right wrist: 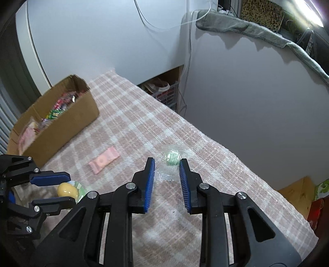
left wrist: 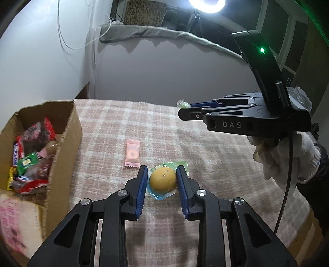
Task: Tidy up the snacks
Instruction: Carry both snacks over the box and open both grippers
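Snacks: left gripper (left wrist: pixel 162 178) is clamped on the yellow jelly cup (left wrist: pixel 162 180), right gripper (right wrist: pixel 167 171) pinches the clear green-striped candy (right wrist: pixel 170 162). Both sit low over the checked surface (left wrist: pixel 205 147). Keep grips firm, carry left over the cardboard box (left wrist: pixel 67 135), release inside its walls.

Pale wall (left wrist: pixel 154 67), ring light (left wrist: pixel 206 4), checked tablecloth (left wrist: pixel 205 147).

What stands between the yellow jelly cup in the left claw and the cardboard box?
Nothing visible blocks it. The yellow jelly cup faces bare plaid cloth up to the cardboard box; the pink sachet lies beyond that line. Only the box's wall must be cleared.
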The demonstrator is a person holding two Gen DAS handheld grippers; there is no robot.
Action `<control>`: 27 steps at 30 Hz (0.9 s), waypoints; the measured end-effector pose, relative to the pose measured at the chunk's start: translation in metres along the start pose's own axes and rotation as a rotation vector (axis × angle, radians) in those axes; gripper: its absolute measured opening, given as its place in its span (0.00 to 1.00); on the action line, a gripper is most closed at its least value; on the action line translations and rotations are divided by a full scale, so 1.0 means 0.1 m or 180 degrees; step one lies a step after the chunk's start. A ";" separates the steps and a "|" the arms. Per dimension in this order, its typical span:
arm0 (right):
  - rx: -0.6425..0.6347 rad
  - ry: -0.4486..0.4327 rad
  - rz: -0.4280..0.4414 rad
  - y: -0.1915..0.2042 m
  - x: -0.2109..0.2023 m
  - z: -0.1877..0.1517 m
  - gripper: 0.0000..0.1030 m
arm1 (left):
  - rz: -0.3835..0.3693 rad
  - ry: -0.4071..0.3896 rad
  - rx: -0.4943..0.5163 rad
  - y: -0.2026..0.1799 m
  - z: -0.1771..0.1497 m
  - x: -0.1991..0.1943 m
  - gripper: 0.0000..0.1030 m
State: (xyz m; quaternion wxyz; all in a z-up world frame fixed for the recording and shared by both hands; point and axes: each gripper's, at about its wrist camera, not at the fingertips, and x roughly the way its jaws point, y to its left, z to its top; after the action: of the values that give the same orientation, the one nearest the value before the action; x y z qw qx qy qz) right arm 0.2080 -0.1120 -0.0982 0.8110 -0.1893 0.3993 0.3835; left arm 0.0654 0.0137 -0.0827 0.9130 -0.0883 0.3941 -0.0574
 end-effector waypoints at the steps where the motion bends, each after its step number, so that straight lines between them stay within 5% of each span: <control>1: -0.0004 -0.0028 0.0011 0.03 -0.05 0.01 0.24 | -0.0005 -0.0030 -0.0004 0.00 0.00 -0.05 0.26; 27: -0.0481 -0.0304 0.0389 1.25 -0.23 0.62 0.25 | 0.0414 -0.0554 -0.0280 0.79 0.02 -1.02 0.26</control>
State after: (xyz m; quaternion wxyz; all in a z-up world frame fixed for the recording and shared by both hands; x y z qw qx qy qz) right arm 0.1333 -0.0056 -0.0423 0.7876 -0.2068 0.3409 0.4698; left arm 0.0002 0.1093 -0.0257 0.9408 -0.1072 0.3205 0.0272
